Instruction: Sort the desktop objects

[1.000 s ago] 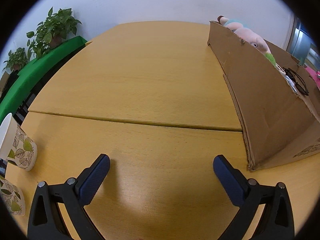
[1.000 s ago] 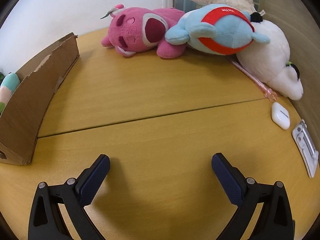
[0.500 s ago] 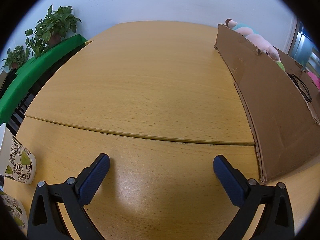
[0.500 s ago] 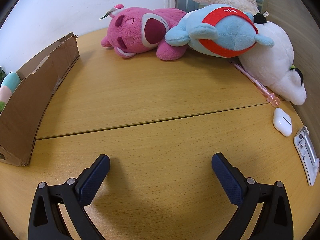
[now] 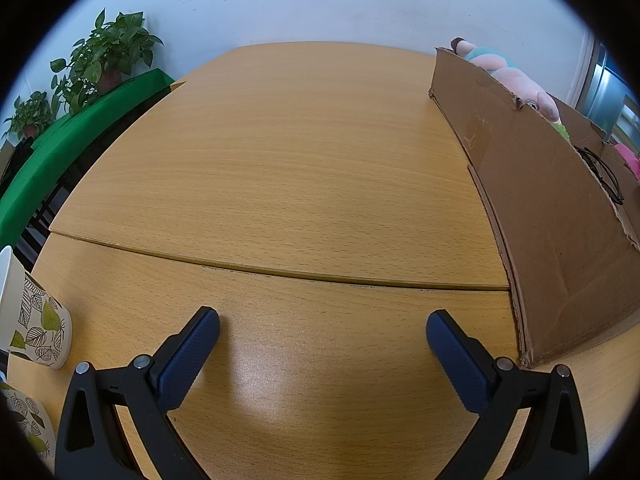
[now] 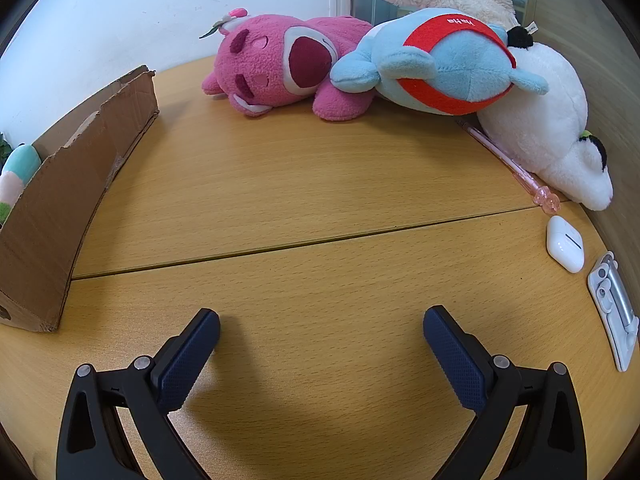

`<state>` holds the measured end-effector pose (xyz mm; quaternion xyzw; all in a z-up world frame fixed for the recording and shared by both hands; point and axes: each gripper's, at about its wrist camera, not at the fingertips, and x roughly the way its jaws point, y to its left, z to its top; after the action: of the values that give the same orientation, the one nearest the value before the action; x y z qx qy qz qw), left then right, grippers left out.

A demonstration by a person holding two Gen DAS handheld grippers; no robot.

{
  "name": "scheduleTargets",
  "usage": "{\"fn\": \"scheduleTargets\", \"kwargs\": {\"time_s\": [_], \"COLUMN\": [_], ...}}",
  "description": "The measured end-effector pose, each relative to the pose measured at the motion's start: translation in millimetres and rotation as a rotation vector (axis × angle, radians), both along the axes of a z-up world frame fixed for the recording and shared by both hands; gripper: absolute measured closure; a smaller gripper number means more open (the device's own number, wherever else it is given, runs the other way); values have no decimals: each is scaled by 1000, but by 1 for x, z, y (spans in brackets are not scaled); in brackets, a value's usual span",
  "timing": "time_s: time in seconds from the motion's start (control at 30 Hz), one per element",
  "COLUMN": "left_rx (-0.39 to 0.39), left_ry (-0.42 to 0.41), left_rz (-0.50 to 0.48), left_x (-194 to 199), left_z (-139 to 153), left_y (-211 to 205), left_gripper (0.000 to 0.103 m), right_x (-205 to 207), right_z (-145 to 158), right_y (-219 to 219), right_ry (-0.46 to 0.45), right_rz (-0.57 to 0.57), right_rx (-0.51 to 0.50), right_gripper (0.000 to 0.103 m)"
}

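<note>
Both my left gripper (image 5: 322, 331) and right gripper (image 6: 321, 330) are spread wide, holding nothing. The pink plush (image 6: 288, 70) lies at the table's far edge, well apart from the cardboard box (image 6: 76, 184). Probably light and squishy, so I'd pinch its body.

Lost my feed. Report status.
Left tongs open, empty. Right tongs open, empty. Pink plush unsorted, outside cardboard box. Path clear.
</note>
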<state>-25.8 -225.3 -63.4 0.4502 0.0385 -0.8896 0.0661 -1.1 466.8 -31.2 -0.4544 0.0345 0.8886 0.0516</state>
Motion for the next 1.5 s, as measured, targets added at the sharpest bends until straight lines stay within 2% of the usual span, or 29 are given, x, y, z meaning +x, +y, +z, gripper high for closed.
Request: {"fn": "scheduleTargets", "kwargs": {"time_s": [1.5], "left_rx": [1], "left_ry": [1], "left_rz": [-1], "left_x": [1], "left_z": [-2], "left_y": [0], "left_gripper": [0], "right_x": [-9], "right_z": [-4], "right_y": [-4], "right_ry": [0], "right_rz": [2], "right_rx": [-2], "right_gripper": [0]}}
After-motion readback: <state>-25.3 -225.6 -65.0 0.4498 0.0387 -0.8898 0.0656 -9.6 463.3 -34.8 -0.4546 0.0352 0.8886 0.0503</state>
